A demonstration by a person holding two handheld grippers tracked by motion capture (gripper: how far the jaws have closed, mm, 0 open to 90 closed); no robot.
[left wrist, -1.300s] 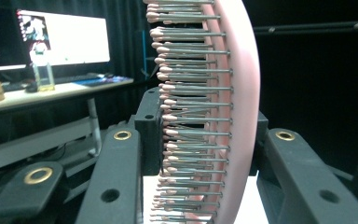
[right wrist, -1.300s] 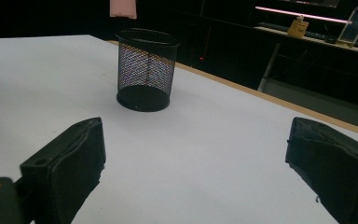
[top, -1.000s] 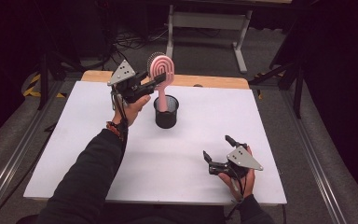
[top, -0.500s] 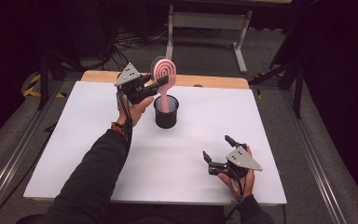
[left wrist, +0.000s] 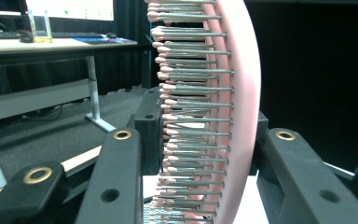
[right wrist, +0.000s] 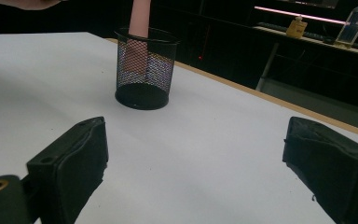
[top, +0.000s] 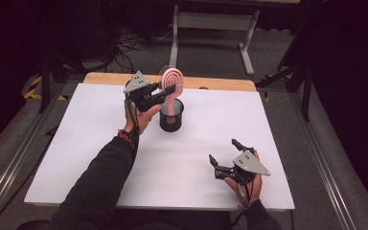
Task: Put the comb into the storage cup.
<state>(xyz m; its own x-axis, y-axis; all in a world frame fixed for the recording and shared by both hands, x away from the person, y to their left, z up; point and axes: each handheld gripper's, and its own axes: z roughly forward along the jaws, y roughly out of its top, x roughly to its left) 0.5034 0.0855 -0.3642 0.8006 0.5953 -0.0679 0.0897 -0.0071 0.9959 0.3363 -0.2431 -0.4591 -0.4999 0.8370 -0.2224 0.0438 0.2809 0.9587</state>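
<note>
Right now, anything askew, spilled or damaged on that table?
Nothing stands out. The mesh cup stands upright on the white table, unspilled. The left gripper is shut on the pink hairbrush, whose handle end sits inside the cup. The right gripper is open, empty, low over the table.

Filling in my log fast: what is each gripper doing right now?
Left gripper: closed on the pink hairbrush, whose handle stands in the mesh cup.
Right gripper: open, holding nothing, above the table.

surface: white table (top: 100, 158), wooden far edge | on it: black mesh cup (top: 171, 117), standing upright
</note>
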